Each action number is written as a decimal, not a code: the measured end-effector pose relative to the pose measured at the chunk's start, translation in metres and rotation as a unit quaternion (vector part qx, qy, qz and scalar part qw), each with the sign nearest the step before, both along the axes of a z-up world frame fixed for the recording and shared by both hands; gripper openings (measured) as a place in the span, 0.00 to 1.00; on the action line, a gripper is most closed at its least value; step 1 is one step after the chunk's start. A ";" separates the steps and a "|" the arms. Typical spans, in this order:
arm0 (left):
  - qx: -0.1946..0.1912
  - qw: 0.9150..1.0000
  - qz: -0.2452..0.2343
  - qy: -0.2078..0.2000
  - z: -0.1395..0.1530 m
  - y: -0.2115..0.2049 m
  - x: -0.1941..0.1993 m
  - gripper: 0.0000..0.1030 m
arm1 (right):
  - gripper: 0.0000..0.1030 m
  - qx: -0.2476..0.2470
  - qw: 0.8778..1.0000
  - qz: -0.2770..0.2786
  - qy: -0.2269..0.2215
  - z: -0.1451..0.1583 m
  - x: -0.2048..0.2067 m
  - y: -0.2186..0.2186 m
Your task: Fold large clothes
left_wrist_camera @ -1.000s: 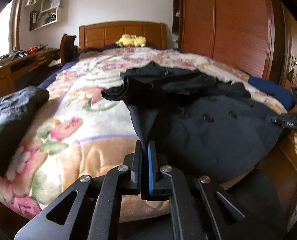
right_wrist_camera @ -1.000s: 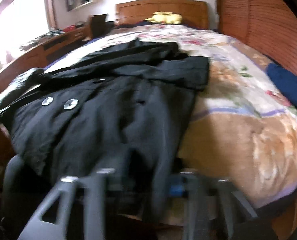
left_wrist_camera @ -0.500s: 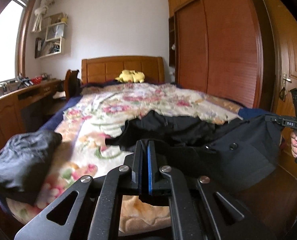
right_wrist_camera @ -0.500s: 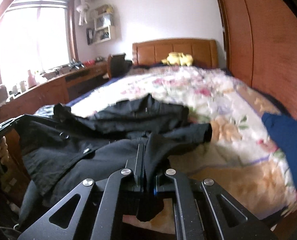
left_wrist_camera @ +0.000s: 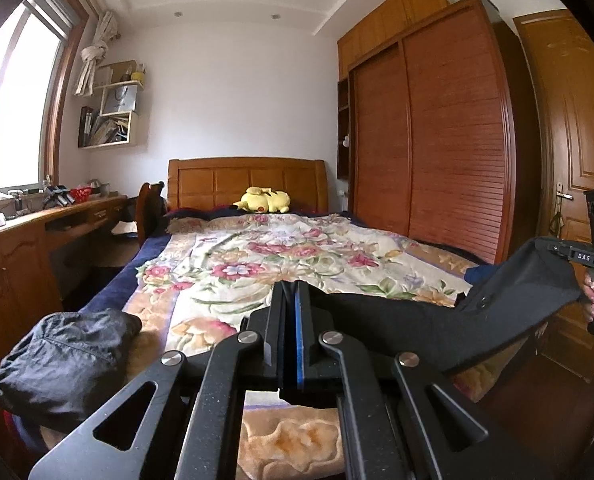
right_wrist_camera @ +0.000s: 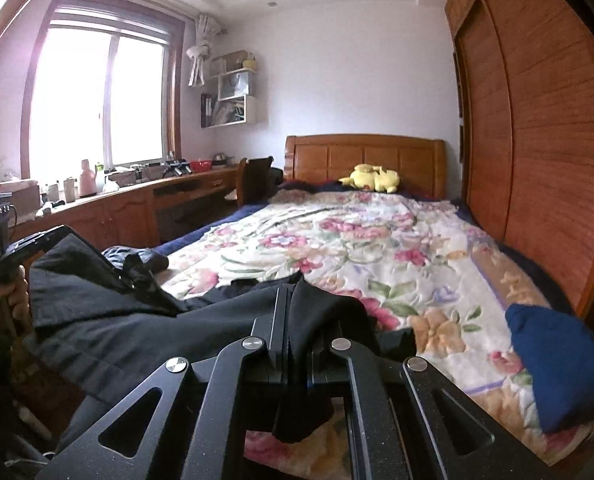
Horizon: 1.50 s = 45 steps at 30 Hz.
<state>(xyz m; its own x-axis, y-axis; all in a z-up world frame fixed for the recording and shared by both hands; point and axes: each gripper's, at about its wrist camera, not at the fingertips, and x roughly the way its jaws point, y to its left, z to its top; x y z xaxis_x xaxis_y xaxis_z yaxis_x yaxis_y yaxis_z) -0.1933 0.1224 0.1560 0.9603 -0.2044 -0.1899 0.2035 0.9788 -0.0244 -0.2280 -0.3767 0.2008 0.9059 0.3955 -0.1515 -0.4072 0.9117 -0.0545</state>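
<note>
Two hand-held tongs lift a black coat (right_wrist_camera: 145,332) by its edge at the foot of a bed (left_wrist_camera: 281,256) covered with a floral blanket. The left tongs (left_wrist_camera: 291,304) are pressed together on the fabric, which stretches away to the right tongs (right_wrist_camera: 287,308), likewise pinching a fold that hangs down between the fingers. The coat spans the gap between them, raised above the mattress (its far part still trails on the blanket). A crumpled dark jacket (left_wrist_camera: 65,356) lies at the bed's left corner, a blue cloth (right_wrist_camera: 553,360) at the right edge. A yellow plush toy (left_wrist_camera: 263,200) rests by the wooden headboard; a cluttered worktop (right_wrist_camera: 145,192) runs beneath the window.
</note>
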 end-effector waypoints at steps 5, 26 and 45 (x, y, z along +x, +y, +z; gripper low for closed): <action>0.010 1.000 0.010 0.002 -0.001 0.000 0.011 0.04 | 0.05 -0.010 1.000 -0.002 -0.007 -0.009 0.000 0.007; 0.041 0.989 0.057 0.133 -0.109 -0.009 0.160 0.04 | 0.05 -0.094 0.988 -0.046 0.111 -0.066 0.168 0.059; 0.051 0.983 0.086 0.156 -0.119 -0.006 0.271 0.04 | 0.05 -0.074 0.986 -0.060 0.135 -0.073 0.318 0.073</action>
<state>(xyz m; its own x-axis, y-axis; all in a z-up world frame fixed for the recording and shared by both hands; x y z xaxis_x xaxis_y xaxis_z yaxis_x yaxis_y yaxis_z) 0.0778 0.1163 0.0367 0.8710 -0.0082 -0.4913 0.0321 0.9987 0.0403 0.0902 -0.3040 0.1273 0.8637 0.2429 -0.4415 -0.3146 0.9444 -0.0958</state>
